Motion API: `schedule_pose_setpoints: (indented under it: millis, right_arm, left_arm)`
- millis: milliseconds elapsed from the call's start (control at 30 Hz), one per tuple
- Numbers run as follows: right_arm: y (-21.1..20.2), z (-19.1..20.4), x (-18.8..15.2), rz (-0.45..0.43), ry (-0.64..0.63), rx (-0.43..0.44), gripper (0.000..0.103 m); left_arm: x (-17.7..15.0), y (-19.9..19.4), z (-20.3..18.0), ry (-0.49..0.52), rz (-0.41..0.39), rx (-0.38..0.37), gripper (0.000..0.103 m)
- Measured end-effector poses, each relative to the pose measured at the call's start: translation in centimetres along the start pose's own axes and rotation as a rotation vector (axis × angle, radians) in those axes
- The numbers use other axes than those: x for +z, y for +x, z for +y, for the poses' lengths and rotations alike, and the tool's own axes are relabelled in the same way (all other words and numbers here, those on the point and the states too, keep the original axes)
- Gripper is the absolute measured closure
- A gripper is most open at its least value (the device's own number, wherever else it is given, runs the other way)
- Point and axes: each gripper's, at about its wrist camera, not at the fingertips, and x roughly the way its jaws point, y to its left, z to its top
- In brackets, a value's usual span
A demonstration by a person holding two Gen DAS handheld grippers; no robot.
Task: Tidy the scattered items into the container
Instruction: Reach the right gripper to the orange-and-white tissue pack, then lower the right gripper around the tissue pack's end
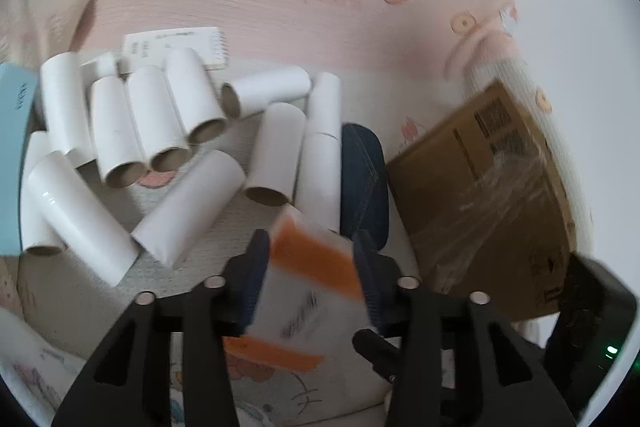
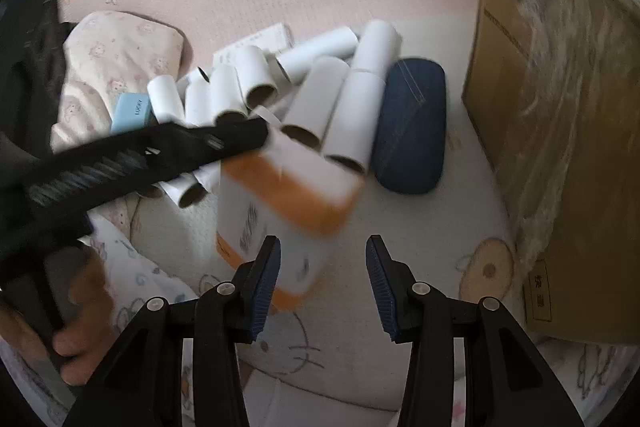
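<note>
A white box with orange bands (image 1: pixel 308 279) sits tilted and blurred between the fingers of my left gripper (image 1: pixel 311 239). The jaws stand wide and the pads do not clearly press on it. In the right wrist view the same box (image 2: pixel 288 195) hangs over the mat, with a black left finger (image 2: pixel 224 143) at its upper corner. My right gripper (image 2: pixel 324 241) is open and empty just below the box. The brown cardboard container (image 1: pixel 480 187) (image 2: pixel 540 107), partly under clear film, stands to the right.
Several white cardboard tubes (image 1: pixel 152 131) (image 2: pixel 320 95) lie in a heap beside a dark blue denim case (image 1: pixel 364 183) (image 2: pixel 412 131). A light blue box (image 2: pixel 130 113), a paper pad (image 1: pixel 176 45) and a pink patterned cloth (image 2: pixel 116 67) lie at the left. A hand (image 2: pixel 76 347) holds the left gripper.
</note>
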Motion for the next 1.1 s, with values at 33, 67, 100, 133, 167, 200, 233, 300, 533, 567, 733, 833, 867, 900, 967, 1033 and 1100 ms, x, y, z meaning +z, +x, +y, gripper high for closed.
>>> schedule_pose_setpoints:
  millis: [33, 67, 100, 133, 167, 200, 233, 300, 533, 567, 733, 833, 867, 900, 967, 1033, 1100]
  right_arm:
    - [0.0, -0.4, -0.1, 0.003, 0.008, 0.007, 0.061]
    - [-0.1, -0.8, -0.1, 0.003, 0.022, 0.011, 0.061]
    - [-0.3, -1.3, -0.2, -0.001, 0.036, 0.015, 0.061]
    - [-0.5, -1.7, -0.2, -0.009, 0.044, 0.020, 0.061]
    - [-0.8, -2.0, -0.2, -0.018, 0.052, 0.025, 0.060]
    - [-1.1, -2.3, -0.2, -0.027, 0.057, 0.030, 0.060]
    - [-1.3, -2.5, -0.1, -0.035, 0.057, 0.033, 0.060]
    - [-1.9, -2.7, 0.3, -0.054, 0.054, 0.038, 0.060]
    - [-1.3, -1.2, 2.6, -0.047, -0.067, 0.067, 0.060]
    - [-0.8, -0.7, 3.1, -0.040, -0.104, 0.065, 0.060]
    - [1.7, 1.1, 4.3, -0.007, -0.233, 0.060, 0.059]
    - [3.2, 1.4, 4.9, 0.027, -0.252, 0.068, 0.059]
    - [3.7, 1.4, 5.0, 0.037, -0.251, 0.070, 0.059]
    - [4.1, 1.2, 5.1, 0.043, -0.248, 0.073, 0.059]
    - [4.8, 0.8, 5.2, 0.059, -0.229, 0.084, 0.059]
    - [5.3, 0.3, 5.3, 0.069, -0.213, 0.094, 0.059]
    - [5.4, -0.2, 5.3, 0.069, -0.195, 0.117, 0.059]
  left_arm:
    - [-0.1, -0.4, 0.4, -0.020, -0.009, 0.004, 0.049]
    - [-0.2, -0.7, 0.7, -0.034, -0.015, 0.005, 0.047]
    - [-0.4, -1.1, 1.1, -0.053, -0.021, 0.007, 0.046]
    - [-0.6, -1.3, 1.4, -0.064, -0.021, 0.013, 0.046]
    - [-0.8, -1.5, 1.7, -0.076, -0.021, 0.017, 0.046]
    - [-1.2, -1.6, 2.1, -0.090, -0.021, 0.018, 0.046]
    - [-1.6, -1.6, 2.5, -0.107, -0.016, 0.023, 0.046]
    - [-2.4, -1.5, 2.9, -0.125, -0.009, 0.026, 0.046]
    - [-5.4, 0.2, 3.5, -0.174, 0.070, 0.010, 0.046]
    - [-5.6, 0.3, 3.6, -0.177, 0.072, 0.009, 0.046]
    - [-6.0, 0.8, 4.5, -0.180, 0.062, 0.034, 0.047]
    - [-6.0, 1.1, 5.2, -0.190, 0.073, 0.028, 0.057]
    - [-6.0, 1.1, 5.3, -0.190, 0.075, 0.028, 0.063]
    - [-6.0, 1.1, 5.4, -0.193, 0.076, 0.028, 0.065]
    - [-6.0, 1.1, 5.5, -0.199, 0.075, 0.019, 0.066]
    - [-6.0, 1.1, 5.5, -0.201, 0.075, 0.011, 0.067]
    - [-6.1, 1.2, 5.4, -0.191, 0.071, 0.015, 0.067]
